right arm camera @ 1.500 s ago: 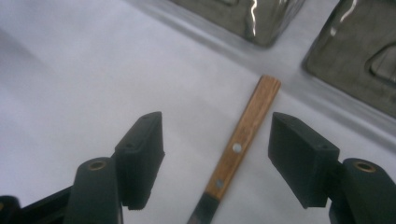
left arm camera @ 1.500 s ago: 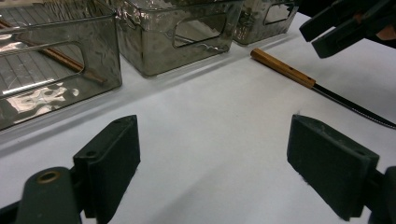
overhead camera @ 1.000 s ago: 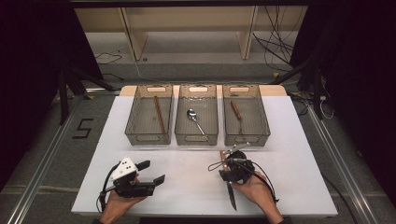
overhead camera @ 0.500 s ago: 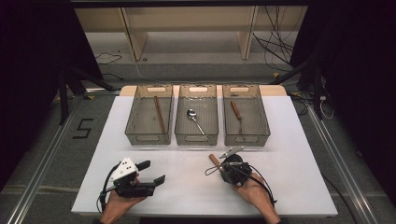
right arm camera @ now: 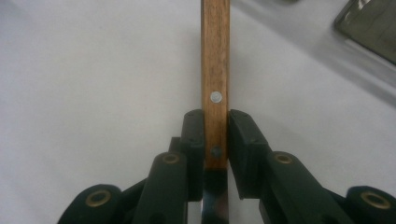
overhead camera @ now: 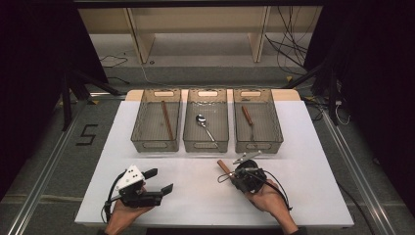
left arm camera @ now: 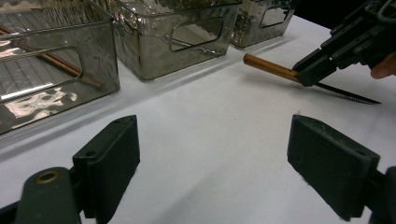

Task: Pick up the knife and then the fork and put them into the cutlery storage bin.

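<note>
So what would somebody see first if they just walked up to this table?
Probably the right claw, shut on a wooden-handled knife at the near right of the white table. Next, the three clear bins in a row at the back, with one utensil in each. The left claw waits open at the near left.

Each hand-held gripper [overhead camera: 157, 181] has black jaws with brass-ringed pivots, a trailing black cable, the left a white top plate.
</note>
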A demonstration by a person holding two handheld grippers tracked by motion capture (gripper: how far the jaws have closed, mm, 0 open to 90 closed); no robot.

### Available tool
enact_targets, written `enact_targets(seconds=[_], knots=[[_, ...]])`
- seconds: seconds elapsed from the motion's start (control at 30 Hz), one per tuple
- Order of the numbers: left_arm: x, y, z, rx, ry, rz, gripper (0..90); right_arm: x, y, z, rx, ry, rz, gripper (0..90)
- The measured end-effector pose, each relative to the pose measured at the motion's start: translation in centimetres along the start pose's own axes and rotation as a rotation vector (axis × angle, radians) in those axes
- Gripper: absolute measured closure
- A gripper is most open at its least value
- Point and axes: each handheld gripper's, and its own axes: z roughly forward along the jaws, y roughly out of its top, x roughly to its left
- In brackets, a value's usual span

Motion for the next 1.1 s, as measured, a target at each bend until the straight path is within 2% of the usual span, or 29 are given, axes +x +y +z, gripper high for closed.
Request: enact_targets(seconds=[0.23,0.57,1.1], knots=[[0.0,0.0,0.0,0.004,-0.001,0.002,16.7,-0.8,0.3,-1.4,-0.068,0.045,0.035,77.3],[0.0,0.0,0.0,0.006,0.0,0.001,16.7,-1.0,0.2,-1.6,-0.095,0.07,0.04,77.3],[0.0,0.0,0.1,0.009,0.001,0.002,16.7,-2.2,0.3,-2.6,-0.175,0.126,0.1,77.3]])
